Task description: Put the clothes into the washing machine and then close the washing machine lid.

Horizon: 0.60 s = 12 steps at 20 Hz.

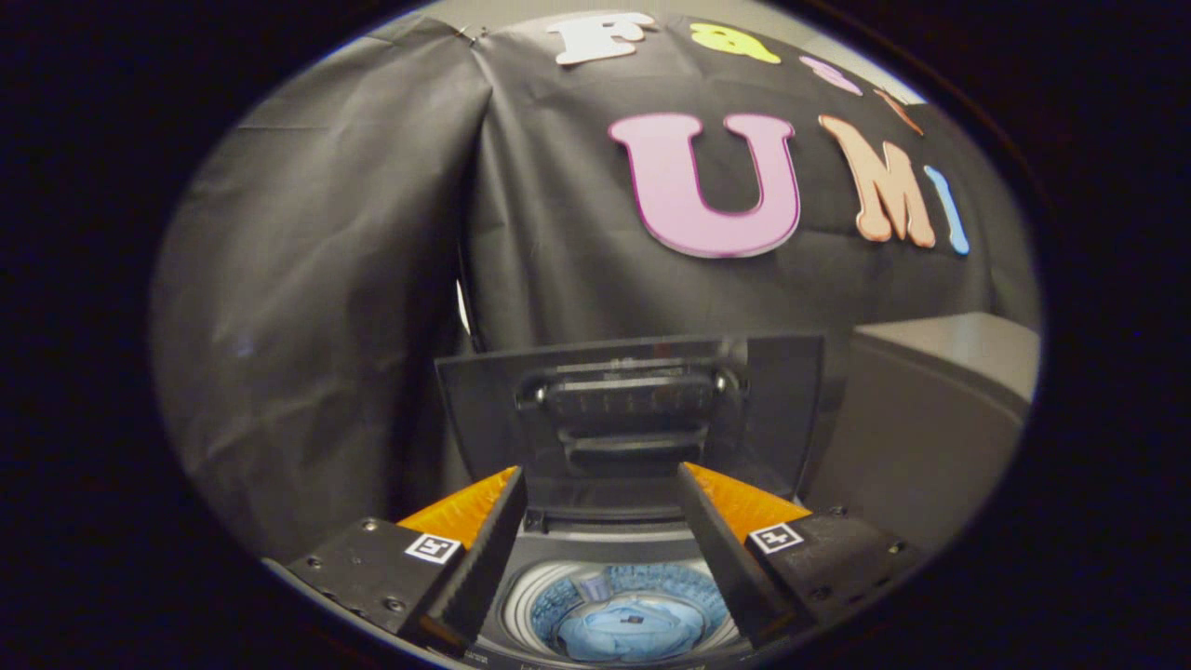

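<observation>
The blue clothes (625, 628) already lie bunched in the washing machine's drum (622, 609), seen between the fingers of the tongs (603, 484), which stand wide apart and hold nothing. Just beyond the tips the lid (629, 419) stands upright and open behind the drum, with a grey box (930, 419) off to the right. Judging from this, closing is the 1 step left; the lid could slip off an empty finger and slam, or catch on cloth riding high, and no brand or writing on the machine is legible.
</observation>
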{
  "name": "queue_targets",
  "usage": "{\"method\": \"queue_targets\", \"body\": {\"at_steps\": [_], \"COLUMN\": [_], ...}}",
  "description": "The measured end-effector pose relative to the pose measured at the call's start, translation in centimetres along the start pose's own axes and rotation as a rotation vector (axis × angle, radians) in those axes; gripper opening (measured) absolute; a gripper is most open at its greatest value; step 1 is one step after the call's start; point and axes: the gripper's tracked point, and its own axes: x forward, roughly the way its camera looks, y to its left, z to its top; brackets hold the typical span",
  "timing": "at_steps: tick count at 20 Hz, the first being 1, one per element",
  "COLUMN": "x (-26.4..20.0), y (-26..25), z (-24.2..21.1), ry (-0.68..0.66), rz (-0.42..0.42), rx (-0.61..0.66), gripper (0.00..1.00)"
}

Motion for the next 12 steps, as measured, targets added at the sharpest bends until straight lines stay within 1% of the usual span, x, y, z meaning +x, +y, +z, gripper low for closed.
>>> {"method": "queue_targets", "body": {"at_steps": [1,3,5,6,7,8,9,12], "x": [0.3,1.3,1.7,2.3,2.9,3.7,4.5,6.5], "y": [-0.1,-1.0,-1.3,-1.0,-0.4,0.2,0.3,0.1], "z": [1.8,3.1,5.8,6.5,7.0,8.0,8.7,9.9], "ry": [-0.042,-0.114,-0.177,-0.2,-0.219,-0.249,-0.274,-0.314], "rz": [-0.009,-0.037,-0.053,-0.038,-0.004,0.026,0.033,0.004], "rx": [-0.004,-0.012,-0.014,-0.016,-0.033,-0.067,-0.114,-0.245], "gripper": [0.97,0.97,0.97,0.96,0.96,0.96,0.96,0.97]}}
